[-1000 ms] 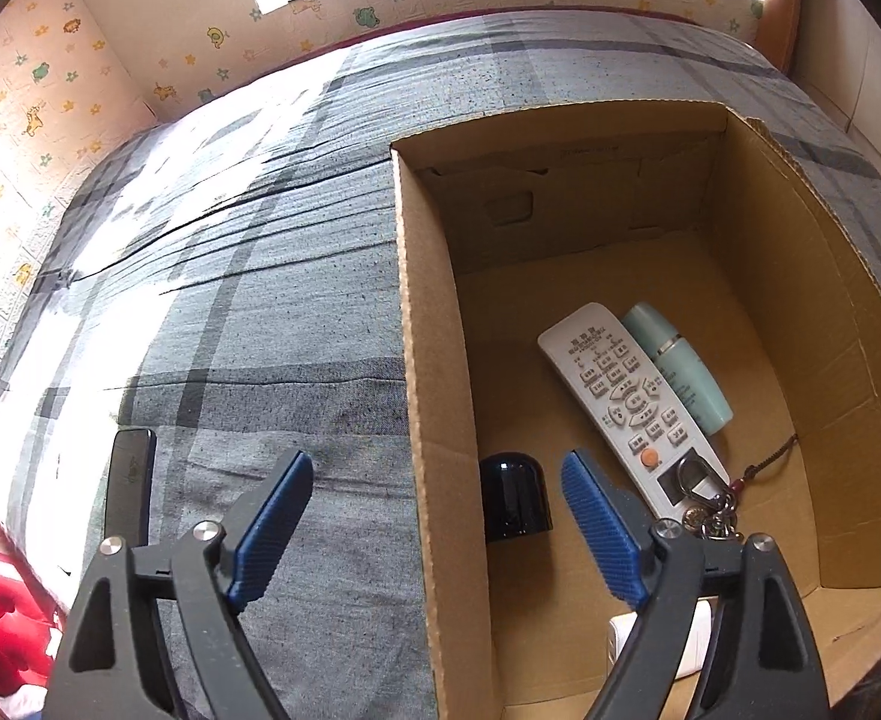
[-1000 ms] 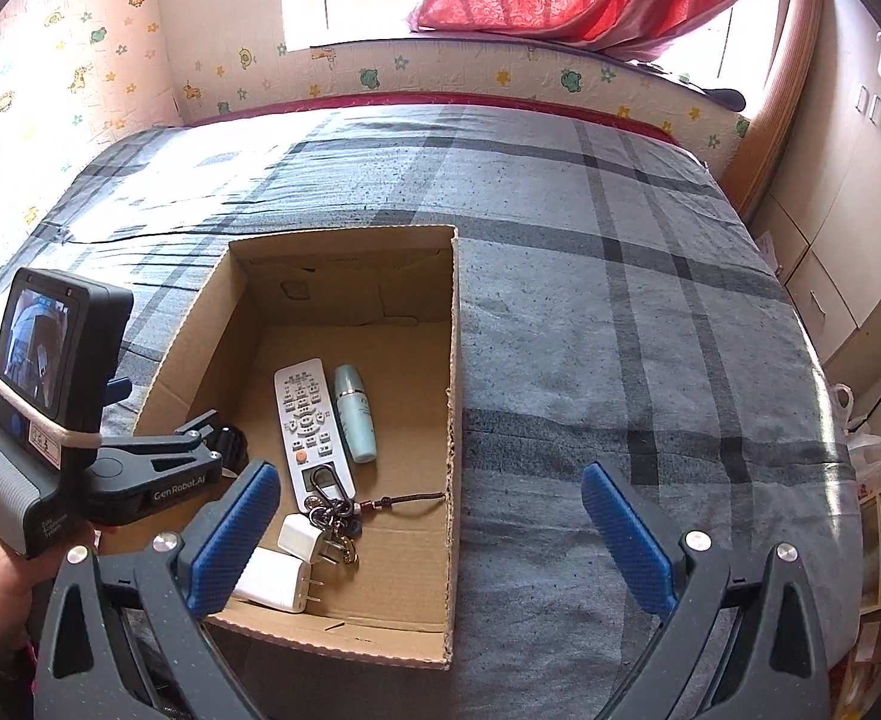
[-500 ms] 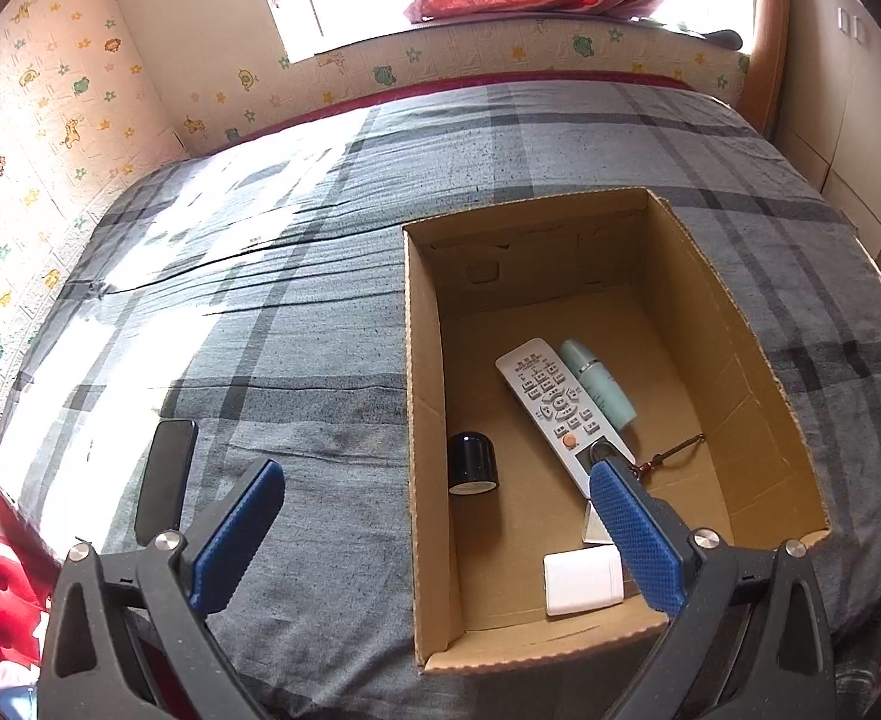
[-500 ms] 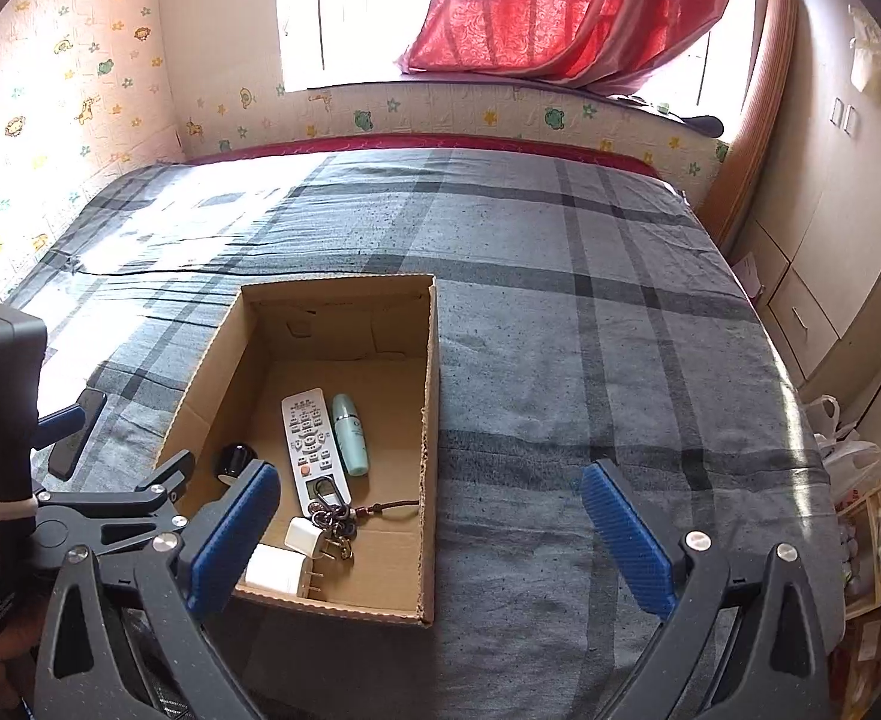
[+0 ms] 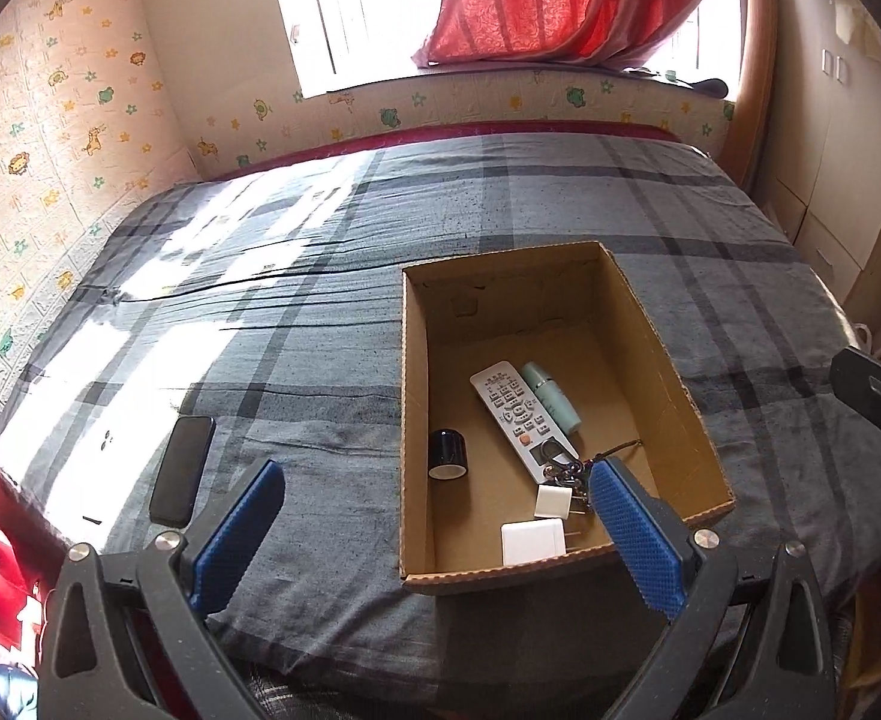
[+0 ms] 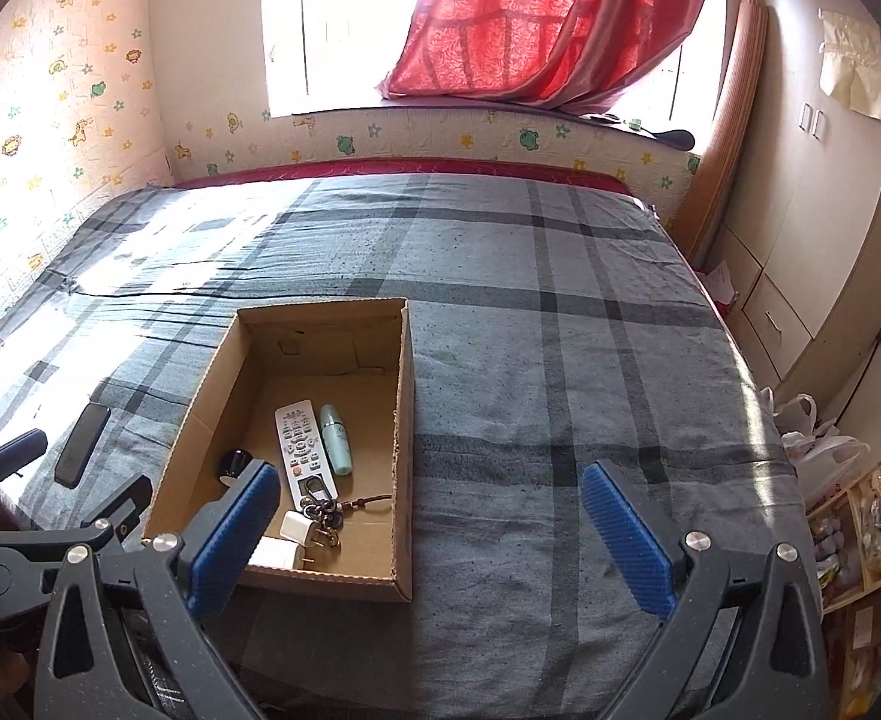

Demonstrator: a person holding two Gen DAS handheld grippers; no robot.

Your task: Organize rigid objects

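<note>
An open cardboard box [image 5: 674,372] [image 6: 404,396] sits on the grey plaid bed. Inside lie a white remote [image 5: 515,414] [image 6: 302,450], a pale green bottle [image 5: 551,396] [image 6: 336,439], a small black cylinder [image 5: 447,454] [image 6: 234,466], a key bunch with cord [image 5: 566,471] [image 6: 320,510] and two white chargers [image 5: 533,542] [image 6: 296,528]. A black phone [image 5: 182,471] [image 6: 83,444] lies on the bed left of the box. My left gripper [image 5: 434,534] is open and empty, held back above the bed's near edge. My right gripper [image 6: 428,534] is open and empty, also held back.
A wall with animal stickers runs along the left and far sides of the bed. A window with a red curtain [image 6: 530,18] is at the back. Cupboards [image 6: 818,228] and a shelf with a plastic bag [image 6: 824,450] stand to the right.
Both grippers have pulled back and up from the box, so the whole bed and room now show. The black cylinder stays in the box. Both stay open.
</note>
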